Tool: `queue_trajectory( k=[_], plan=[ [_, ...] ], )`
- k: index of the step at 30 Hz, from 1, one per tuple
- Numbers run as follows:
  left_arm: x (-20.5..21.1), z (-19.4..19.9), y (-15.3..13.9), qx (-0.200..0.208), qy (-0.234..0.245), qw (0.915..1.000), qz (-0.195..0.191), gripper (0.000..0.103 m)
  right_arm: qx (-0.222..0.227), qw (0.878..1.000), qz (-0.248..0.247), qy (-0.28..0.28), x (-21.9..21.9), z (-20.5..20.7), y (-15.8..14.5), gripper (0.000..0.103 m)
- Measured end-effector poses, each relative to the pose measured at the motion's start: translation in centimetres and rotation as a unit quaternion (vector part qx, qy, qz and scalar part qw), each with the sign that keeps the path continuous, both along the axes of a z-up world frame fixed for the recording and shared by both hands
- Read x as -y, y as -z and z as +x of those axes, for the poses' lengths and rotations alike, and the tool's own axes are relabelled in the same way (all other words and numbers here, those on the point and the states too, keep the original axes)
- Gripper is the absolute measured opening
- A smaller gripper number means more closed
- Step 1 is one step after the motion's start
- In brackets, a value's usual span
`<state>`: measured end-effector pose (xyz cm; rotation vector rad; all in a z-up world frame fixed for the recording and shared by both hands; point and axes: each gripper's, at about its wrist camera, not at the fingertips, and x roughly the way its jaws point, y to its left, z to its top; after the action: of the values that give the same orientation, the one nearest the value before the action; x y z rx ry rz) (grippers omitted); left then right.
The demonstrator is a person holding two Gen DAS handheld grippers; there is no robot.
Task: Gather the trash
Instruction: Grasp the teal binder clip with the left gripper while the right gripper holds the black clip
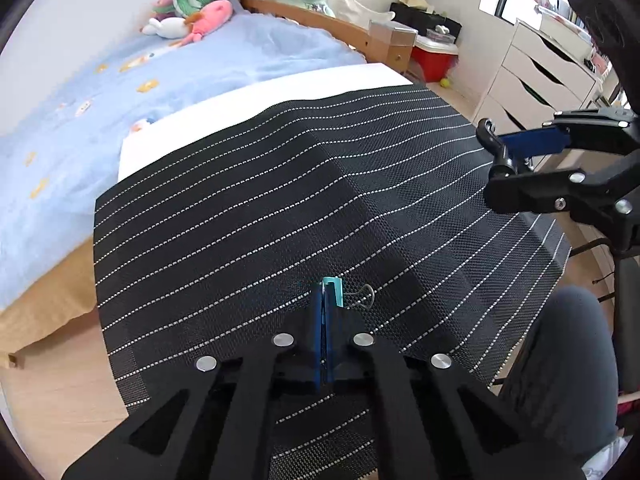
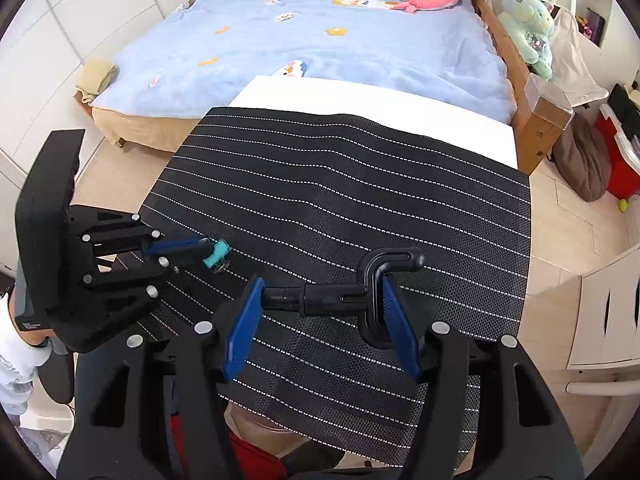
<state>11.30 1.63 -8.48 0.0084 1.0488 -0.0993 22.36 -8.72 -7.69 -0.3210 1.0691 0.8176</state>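
Bedroom setting: blue-quilted bed [image 2: 320, 40] at 12 o'clock, white table [image 2: 360, 100] in front of it, mostly covered by a black striped mat [image 1: 280, 200].

Step in hand, as judged: picking up a piece of trash off the mat. Left gripper [image 1: 325, 292], at 6 o'clock in its own view, closed fully, pads pressed together, with a teal binder clip [image 1: 334, 290] pinched at the very tips and seemingly caught only by a thin edge; wire handle poking out towards 3 o'clock. Clip low over the near part of the mat or touching it, cannot tell which; at 9 o'clock in the right wrist view.

Right gripper [image 2: 322, 286] about half open yet occupied: blue pads clamped on a black hooked plastic piece [image 2: 360, 292] lying crosswise between them, held above the mat.

Next move, as judged: lift straight up, keep the squeeze firm since the hold looks shallow, then carry to a bin. No bin visible in either view.

Count: one binder clip, one hooked piece, two grippers, one mat, one table. No other loose trash seen on the mat.
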Motion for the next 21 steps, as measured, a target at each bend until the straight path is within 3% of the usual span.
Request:
queue_trajectory(
  k=[7, 21],
  plan=[
    [0.1, -1.0, -1.0, 0.008, -0.002, 1.0000, -0.002, 0.001, 0.010, 1.000, 0.010, -0.002, 0.5, -1.1, -0.3, 0.059],
    [1.6, -5.3, -6.9, 0.066, 0.015, 0.9975, -0.018, 0.001, 0.050, 0.997, 0.055, -0.012, 3.1, -5.7, -4.1, 0.059]
  ],
)
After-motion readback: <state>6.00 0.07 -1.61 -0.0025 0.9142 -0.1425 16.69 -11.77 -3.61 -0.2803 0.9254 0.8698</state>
